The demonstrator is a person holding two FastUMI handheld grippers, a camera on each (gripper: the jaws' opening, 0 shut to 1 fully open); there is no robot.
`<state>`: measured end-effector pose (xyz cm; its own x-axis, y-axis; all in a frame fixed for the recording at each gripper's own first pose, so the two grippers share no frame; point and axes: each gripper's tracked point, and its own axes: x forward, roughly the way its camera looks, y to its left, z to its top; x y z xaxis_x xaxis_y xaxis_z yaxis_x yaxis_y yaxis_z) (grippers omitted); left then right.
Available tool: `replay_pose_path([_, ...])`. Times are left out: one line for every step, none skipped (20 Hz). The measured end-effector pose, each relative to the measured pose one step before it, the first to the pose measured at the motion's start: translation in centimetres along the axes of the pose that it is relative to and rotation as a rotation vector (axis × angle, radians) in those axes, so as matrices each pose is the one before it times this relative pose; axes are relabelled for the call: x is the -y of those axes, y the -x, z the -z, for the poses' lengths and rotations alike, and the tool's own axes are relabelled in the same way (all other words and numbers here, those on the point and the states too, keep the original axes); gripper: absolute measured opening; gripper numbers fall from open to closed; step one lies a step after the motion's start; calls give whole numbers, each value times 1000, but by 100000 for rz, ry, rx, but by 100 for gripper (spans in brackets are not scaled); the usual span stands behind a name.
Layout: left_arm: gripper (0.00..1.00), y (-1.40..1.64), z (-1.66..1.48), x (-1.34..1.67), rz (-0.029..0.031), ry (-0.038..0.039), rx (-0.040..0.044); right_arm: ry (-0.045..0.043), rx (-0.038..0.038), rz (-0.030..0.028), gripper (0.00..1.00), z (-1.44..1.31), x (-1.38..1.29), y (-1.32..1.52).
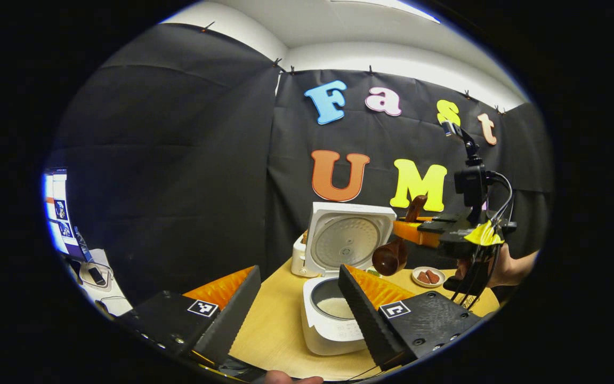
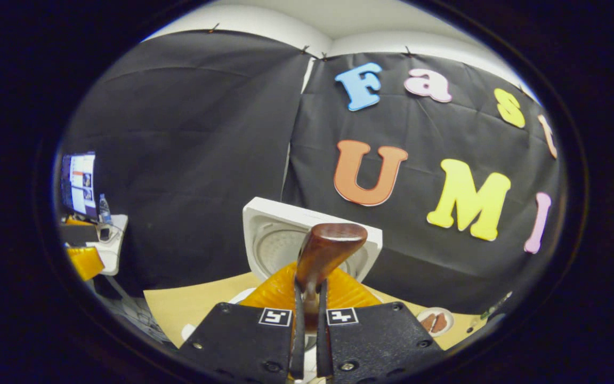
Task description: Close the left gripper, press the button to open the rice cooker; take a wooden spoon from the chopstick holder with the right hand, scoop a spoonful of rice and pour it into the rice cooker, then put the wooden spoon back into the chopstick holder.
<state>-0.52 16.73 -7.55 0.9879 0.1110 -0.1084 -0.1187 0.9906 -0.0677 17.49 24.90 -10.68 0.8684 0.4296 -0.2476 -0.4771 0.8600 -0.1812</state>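
The table (image 1: 269,325) is stretching across the lower middle of the left gripper view, carrying the rice cooker (image 1: 333,320) at lower centre with its lid (image 1: 347,242) standing open and white rice (image 1: 334,306) lying in the pot. The left gripper (image 1: 299,314) is sitting at the bottom with its fingers spread wide, holding nothing. At centre right the right gripper (image 1: 419,232) is pinching the wooden spoon (image 1: 392,256), bowl hanging above the cooker; in the right gripper view its fingers (image 2: 297,320) are pressing on the spoon's handle (image 2: 323,256). A small dish (image 1: 427,277) is resting right of the cooker.
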Motion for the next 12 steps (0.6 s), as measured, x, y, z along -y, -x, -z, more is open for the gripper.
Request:
replay_pose_path([94, 197, 269, 518, 262, 22, -667, -5028, -160, 1002, 9, 130, 859, 768])
replay_pose_path([94, 211, 159, 475, 73, -42, -440, -5857, 320, 911, 11, -106, 1195, 957])
replay_pose_path([94, 95, 177, 475, 297, -298, -644, -6147, 347, 453, 11, -92, 1123, 983])
replay_pose_path([94, -52, 42, 476, 66, -612, -778, -6218, -23, 195, 11, -235, 970, 1029])
replay_pose_path([94, -43, 124, 480, 189, -346, -927, -5963, 96, 605, 11, -30, 1214, 1088])
replay_pose_path([94, 106, 84, 661, 798, -53, -626, -5749, 465, 1671, 11, -68, 1670, 1243])
replay_pose_path([94, -18, -70, 688, 778, -392, -71, -4927, 675, 2511, 11, -104, 1788, 1309])
replay_pose_path([94, -158, -128, 767, 1001, -560, 63, -4129, 942, 2949, 11, -154, 2050, 1246])
replay_pose_path([94, -204, -143, 746, 1289, -405, 389, -3097, 774, 3348, 11, -211, 2051, 1099])
replay_pose_path([94, -379, -206, 868, 1656, -285, 303, -2529, 774, 3268, 11, -30, 2022, 1382])
replay_pose_path([94, -361, -36, 921, 1879, -431, 21, -1854, 945, 3273, 10, -240, 2053, 1161])
replay_pose_path([94, -348, 78, 845, 1871, -688, -311, -1330, 835, 3798, 10, -185, 2129, 1086])
